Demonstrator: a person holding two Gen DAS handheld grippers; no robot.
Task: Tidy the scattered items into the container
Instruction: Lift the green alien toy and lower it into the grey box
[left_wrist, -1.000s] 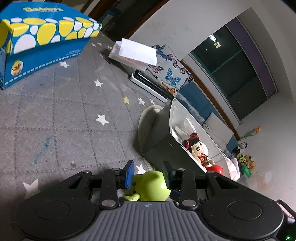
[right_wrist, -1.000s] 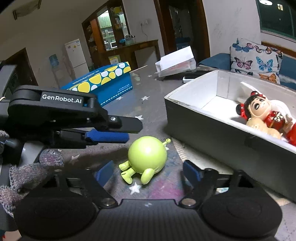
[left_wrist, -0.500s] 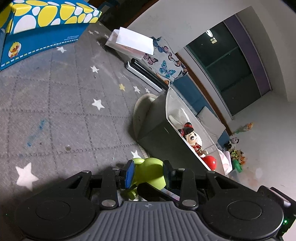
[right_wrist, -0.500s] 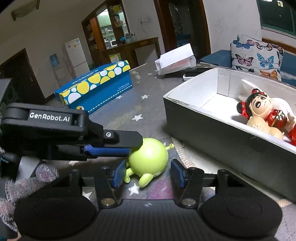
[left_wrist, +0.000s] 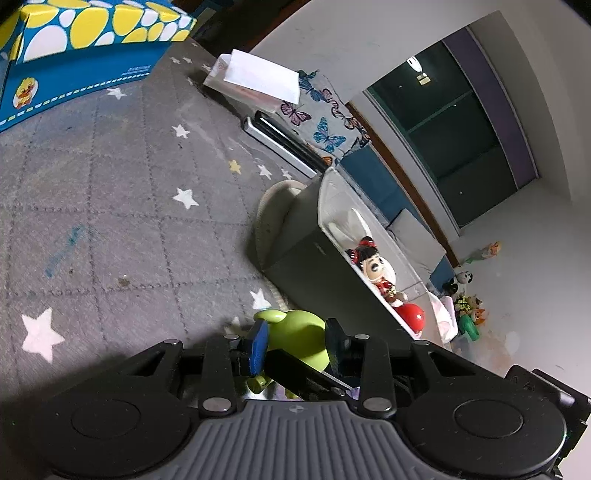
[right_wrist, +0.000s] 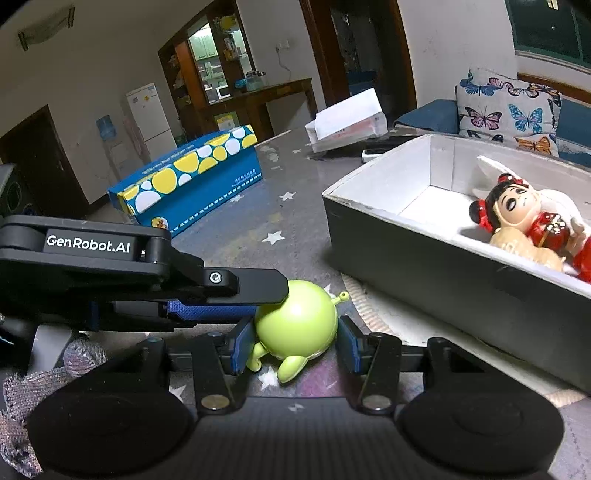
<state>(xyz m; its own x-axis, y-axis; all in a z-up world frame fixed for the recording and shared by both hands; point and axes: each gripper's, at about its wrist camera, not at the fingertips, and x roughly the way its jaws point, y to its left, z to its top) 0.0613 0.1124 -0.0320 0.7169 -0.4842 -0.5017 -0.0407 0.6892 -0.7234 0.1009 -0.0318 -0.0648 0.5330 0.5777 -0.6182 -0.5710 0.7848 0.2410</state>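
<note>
Right fingers (right_wrist: 291, 345) closing around green toy (right_wrist: 295, 328); left fingers (left_wrist: 295, 345), labelled "GenRobot.AI", grasp it.

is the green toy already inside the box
No, the green toy lies on the grey star mat outside the box, beside its dark wall; only the doll lies inside.

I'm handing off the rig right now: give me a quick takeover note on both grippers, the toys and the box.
Left gripper: jaws around the green toy, which lies on the star mat beside the box; contact unclear.
Right gripper: jaws closing around the same toy from the other side; a narrow gap shows at one pad.
Done: doll and red ball in the box.
Left: lift the green toy into the box.
</note>
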